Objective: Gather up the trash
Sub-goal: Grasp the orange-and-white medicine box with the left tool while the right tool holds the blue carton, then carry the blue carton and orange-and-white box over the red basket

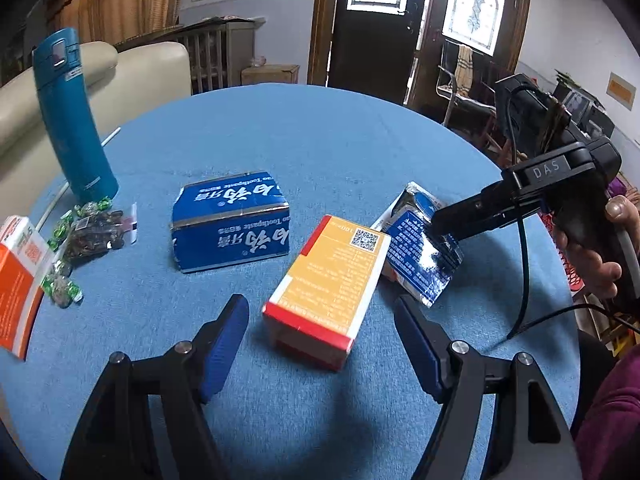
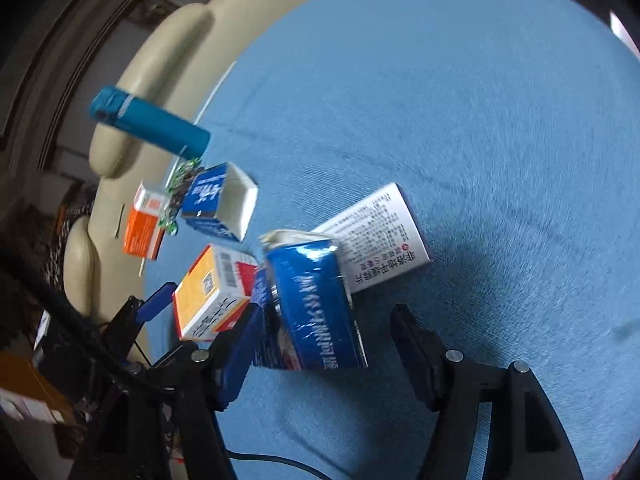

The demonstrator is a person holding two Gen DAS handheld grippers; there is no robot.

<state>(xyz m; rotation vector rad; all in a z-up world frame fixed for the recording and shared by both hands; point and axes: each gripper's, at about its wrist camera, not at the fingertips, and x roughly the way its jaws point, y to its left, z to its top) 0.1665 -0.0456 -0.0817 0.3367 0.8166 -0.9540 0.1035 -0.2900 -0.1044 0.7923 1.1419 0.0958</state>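
Observation:
A yellow and red box (image 1: 332,288) lies on the blue table (image 1: 320,140) just ahead of my open left gripper (image 1: 320,320), between its fingers' line. A torn blue toothpaste box (image 1: 232,220) sits beyond it. A crumpled blue foil carton (image 1: 420,248) lies right of the yellow box. My right gripper (image 2: 320,328) is open around that blue carton (image 2: 316,304); in the left wrist view its fingertips (image 1: 444,228) rest on the carton. A white box (image 2: 380,236) lies behind the carton. The yellow box (image 2: 208,292) shows at the left.
A teal flask (image 1: 68,120) stands at the far left, with wrapped candies (image 1: 80,240) and an orange box (image 1: 20,280) near it. A cream sofa (image 1: 132,76) lies beyond the table edge. A dark door (image 1: 376,28) is at the back.

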